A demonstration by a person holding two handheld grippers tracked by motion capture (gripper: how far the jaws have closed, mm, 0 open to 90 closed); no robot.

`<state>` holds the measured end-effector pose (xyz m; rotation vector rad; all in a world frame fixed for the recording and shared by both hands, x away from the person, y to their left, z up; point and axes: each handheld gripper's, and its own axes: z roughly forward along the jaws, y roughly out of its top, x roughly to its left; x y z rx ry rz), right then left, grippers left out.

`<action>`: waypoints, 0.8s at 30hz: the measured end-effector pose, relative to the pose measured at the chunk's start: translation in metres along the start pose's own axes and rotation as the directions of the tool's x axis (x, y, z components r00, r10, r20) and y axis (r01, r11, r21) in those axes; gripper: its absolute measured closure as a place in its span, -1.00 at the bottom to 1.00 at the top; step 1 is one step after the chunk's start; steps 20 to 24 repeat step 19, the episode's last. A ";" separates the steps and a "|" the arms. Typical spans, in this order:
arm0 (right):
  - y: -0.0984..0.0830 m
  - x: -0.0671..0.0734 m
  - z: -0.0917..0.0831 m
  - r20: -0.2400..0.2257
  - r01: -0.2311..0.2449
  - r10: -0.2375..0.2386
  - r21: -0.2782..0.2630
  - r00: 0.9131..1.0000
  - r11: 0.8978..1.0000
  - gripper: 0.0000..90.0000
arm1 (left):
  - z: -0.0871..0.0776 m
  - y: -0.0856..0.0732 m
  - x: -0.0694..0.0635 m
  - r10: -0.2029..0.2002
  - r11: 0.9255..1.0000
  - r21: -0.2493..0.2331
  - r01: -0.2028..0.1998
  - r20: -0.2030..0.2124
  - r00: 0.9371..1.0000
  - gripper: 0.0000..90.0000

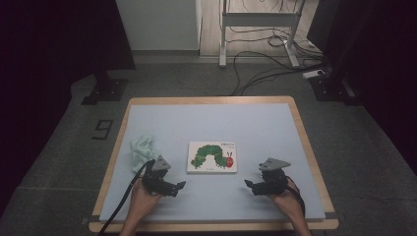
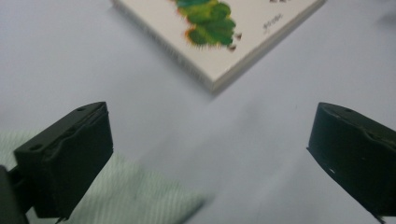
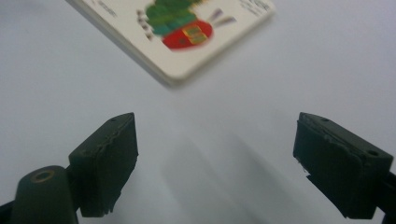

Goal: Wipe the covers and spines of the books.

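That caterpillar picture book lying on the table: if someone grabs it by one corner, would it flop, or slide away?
The book looks thick-paged, with a stacked edge in the left gripper view, so it probably stays stiff rather than drooping. It lies flat on the smooth pale mat, so a push would likely slide it, not tip it. Its glossy-looking cover may be slippery between the pads.

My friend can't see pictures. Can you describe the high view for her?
A caterpillar picture book lies closed on a pale blue table mat, between two hand-held black claws, left claw and right claw, both open. A crumpled pale green cloth sits beside the left one.
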<state>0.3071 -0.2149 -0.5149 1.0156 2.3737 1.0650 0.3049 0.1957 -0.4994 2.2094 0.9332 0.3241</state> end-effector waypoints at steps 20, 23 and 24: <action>-0.040 -0.029 -0.011 0.072 -0.112 0.108 0.053 0.992 0.992 -1.00 | 0.006 -0.036 0.003 0.028 0.999 0.041 -0.027 -0.031 0.999 -1.00; -0.040 -0.029 -0.011 0.072 -0.112 0.108 0.053 0.992 0.992 -1.00 | 0.006 -0.036 0.003 0.028 0.999 0.041 -0.027 -0.031 0.999 -1.00; -0.040 -0.029 -0.011 0.072 -0.112 0.108 0.053 0.992 0.992 -1.00 | 0.006 -0.036 0.003 0.028 0.999 0.041 -0.027 -0.031 0.999 -1.00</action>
